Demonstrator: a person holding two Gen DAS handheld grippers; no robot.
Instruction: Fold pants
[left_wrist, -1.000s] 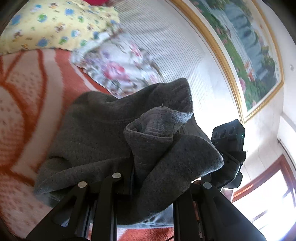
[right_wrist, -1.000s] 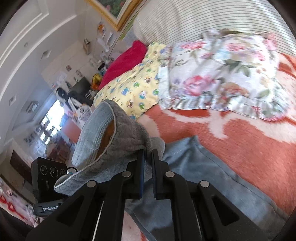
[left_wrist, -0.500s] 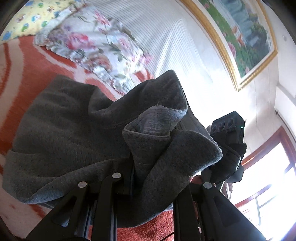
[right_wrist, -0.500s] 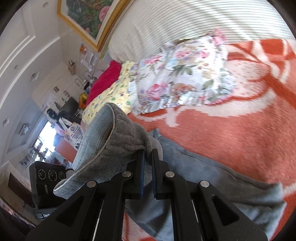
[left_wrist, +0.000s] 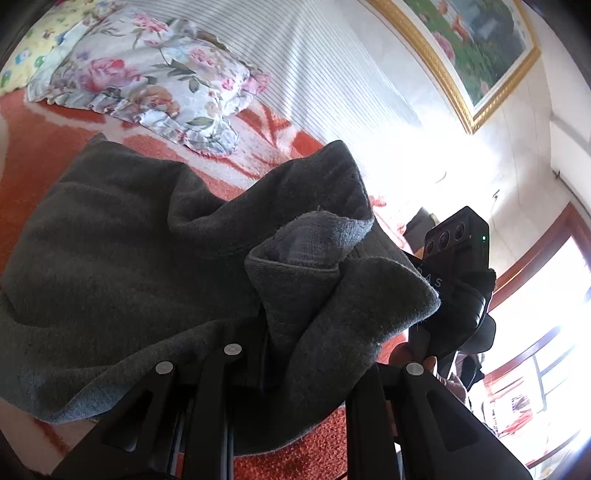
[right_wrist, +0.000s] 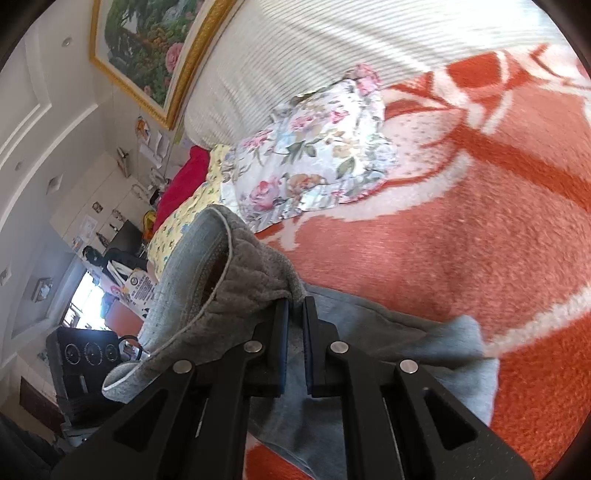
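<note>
The grey pants (left_wrist: 129, 258) hang from both grippers above the orange and white blanket (left_wrist: 22, 122). My left gripper (left_wrist: 291, 332) is shut on a bunched edge of the pants, and the cloth drapes over its fingers and hides the tips. My right gripper (right_wrist: 295, 306) is shut on the waistband end of the pants (right_wrist: 229, 280), which bulges up to its left. The rest of the pants (right_wrist: 406, 354) trails on the blanket (right_wrist: 461, 240) below. The other gripper's camera block shows in each view, in the left wrist view (left_wrist: 458, 243) and in the right wrist view (right_wrist: 81, 365).
A floral pillow (left_wrist: 147, 81) and a yellow patterned pillow (right_wrist: 184, 218) lie at the striped headboard (right_wrist: 332, 44). A framed flower painting (left_wrist: 469, 48) hangs on the wall. A window (left_wrist: 546, 332) is at the right. Cluttered furniture (right_wrist: 122, 229) stands beside the bed.
Both grippers have moved along the bed towards the headboard, carrying the pants. The pillows have shifted left in the left view and the blanket fills more of the right view.
</note>
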